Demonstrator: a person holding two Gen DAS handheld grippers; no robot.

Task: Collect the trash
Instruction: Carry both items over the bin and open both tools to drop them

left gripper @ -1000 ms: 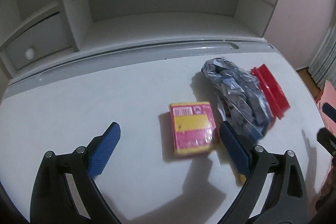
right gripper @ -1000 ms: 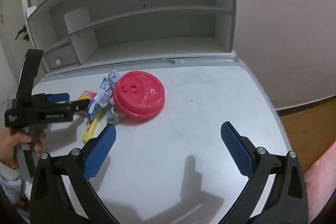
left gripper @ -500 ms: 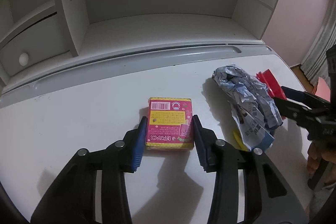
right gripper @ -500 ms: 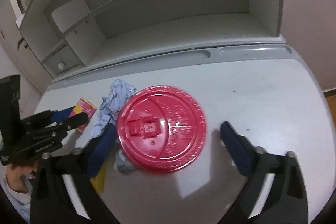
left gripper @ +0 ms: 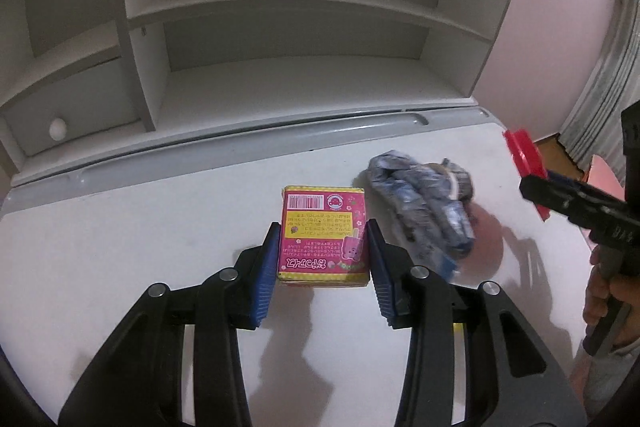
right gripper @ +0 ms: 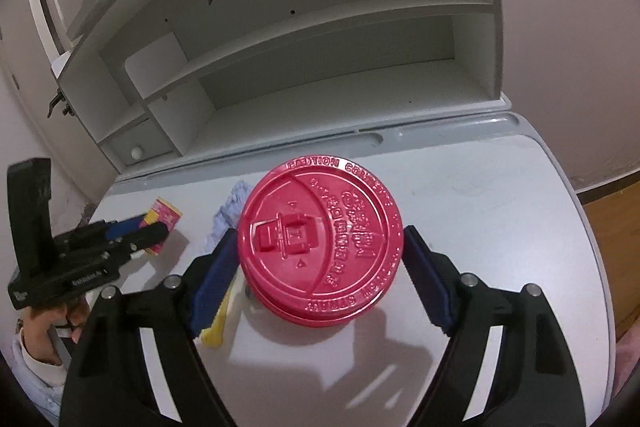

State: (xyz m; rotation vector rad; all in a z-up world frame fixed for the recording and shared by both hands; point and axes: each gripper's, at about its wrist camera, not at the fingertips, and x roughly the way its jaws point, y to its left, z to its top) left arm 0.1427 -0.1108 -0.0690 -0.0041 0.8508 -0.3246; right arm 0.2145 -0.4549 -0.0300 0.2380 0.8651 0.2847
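A: Item one, left gripper [left gripper: 322,259], lower centre of the left wrist view. State?
B: Jaws have just closed in; blue pads press both sides of the pink and yellow carton [left gripper: 323,233], which sits mid-frame on the white table [left gripper: 120,247].
A: Item two, right gripper [right gripper: 318,277], lower centre of the right wrist view?
B: Jaws narrowed a little, now flank the red lid [right gripper: 320,237]. The left pad meets the rim; at the right pad I cannot tell contact from a sliver of gap.
A: Item three, neighbours?
B: Crumpled silver-blue wrapper [left gripper: 420,203], just right of the carton. A yellow scrap [right gripper: 216,323] lies under the right gripper's left finger.
A: Item four, backdrop?
B: White shelf unit [left gripper: 280,39] across the upper frame, star cut-out at top, small drawer with round knob [left gripper: 58,128] at left.
A: Item five, the person?
B: One hand [right gripper: 52,319] at lower left of the right wrist view, gripping the left tool's handle.
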